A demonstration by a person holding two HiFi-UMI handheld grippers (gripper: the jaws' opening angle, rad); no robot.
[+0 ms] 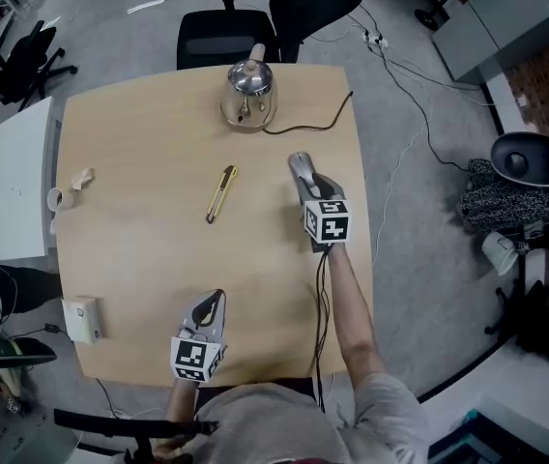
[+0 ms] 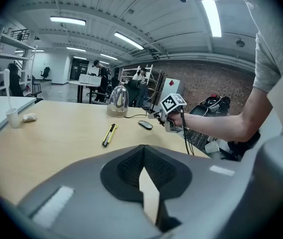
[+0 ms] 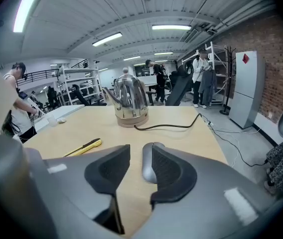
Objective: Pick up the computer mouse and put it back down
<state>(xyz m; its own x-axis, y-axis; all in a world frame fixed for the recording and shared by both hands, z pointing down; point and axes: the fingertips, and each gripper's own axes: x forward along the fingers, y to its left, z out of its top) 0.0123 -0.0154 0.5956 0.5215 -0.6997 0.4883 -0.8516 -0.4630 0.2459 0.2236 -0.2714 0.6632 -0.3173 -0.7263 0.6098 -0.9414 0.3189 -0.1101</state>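
**Desk** (image 1: 139,259): pale wood with rounded corners, and you stand at its near edge.

**Computer mouse** (image 3: 147,166): grey, lying flat on the desk towards its right side. In the right gripper view it shows in the gap between your right jaws, its right flank hidden behind the right-hand pad. Whether it touches that pad cannot be told.

**Right gripper** (image 3: 135,158): your jaws stand partly open, angled down at the desk. Bare wood shows between the left-hand pad and the mouse, so the pads do not clamp it. The left gripper view shows the mouse resting on the desk just ahead of this gripper's tips.

**Left gripper** (image 2: 142,151): held low over the near edge of the desk, well apart from the mouse. Your jaws meet at the tips, with only a narrow wedge of wood showing behind them. Nothing is between them.

**Kettle** (image 1: 249,90): polished metal, upright on its base at the far edge of the desk. Its black cord (image 1: 318,124) trails off to the right.

**Utility knife** (image 1: 221,193): yellow and black, lying mid-desk, left of the mouse and apart from it.

**Tape roll** (image 1: 57,199): at the left edge of the desk.

**White box** (image 1: 81,319): at the near left corner.

**Office chair** (image 1: 224,35): black, beyond the far edge of the desk.
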